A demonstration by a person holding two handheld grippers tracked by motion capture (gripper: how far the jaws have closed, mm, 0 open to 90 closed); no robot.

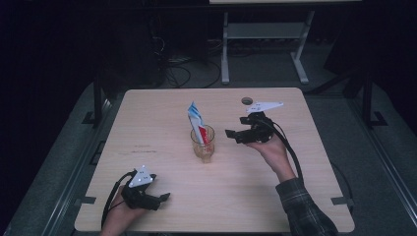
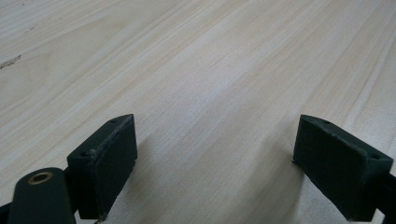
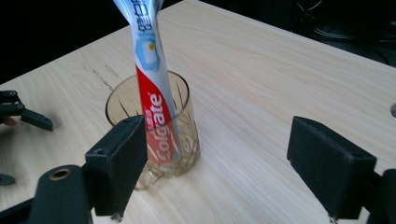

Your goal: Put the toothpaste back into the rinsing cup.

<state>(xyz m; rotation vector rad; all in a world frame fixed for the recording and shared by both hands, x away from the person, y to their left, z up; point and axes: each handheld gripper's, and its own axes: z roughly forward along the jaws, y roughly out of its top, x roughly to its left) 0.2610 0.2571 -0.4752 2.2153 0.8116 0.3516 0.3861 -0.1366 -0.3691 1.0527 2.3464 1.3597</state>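
Toothpaste tube (image 1: pixel 197 125) stands in glass (image 1: pixel 203 145) at counter (image 1: pixel 275 196) centre; right tool (image 1: pixel 235 133), jaws open and empty, sits at its 3 o'clock; left tool (image 1: pixel 163 199) open, idle; grasp pending.

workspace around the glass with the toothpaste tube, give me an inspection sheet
surface: light wooden table, bare except a faint mark left of the glass and a round hole near its far edge
job's things: clear amber cut glass standing mid-table; red, white and blue toothpaste tube leaning upright inside it
clutter: nothing seen
grippers: right gripper just right of the glass in the high view, jaws open, nothing between them; left gripper low over the table's near left part, jaws open and empty
cables: black cable trailing from the right gripper along the forearm; loose cables on the floor beyond the table
surroundings: dark room, grey floor, white metal frame behind the table
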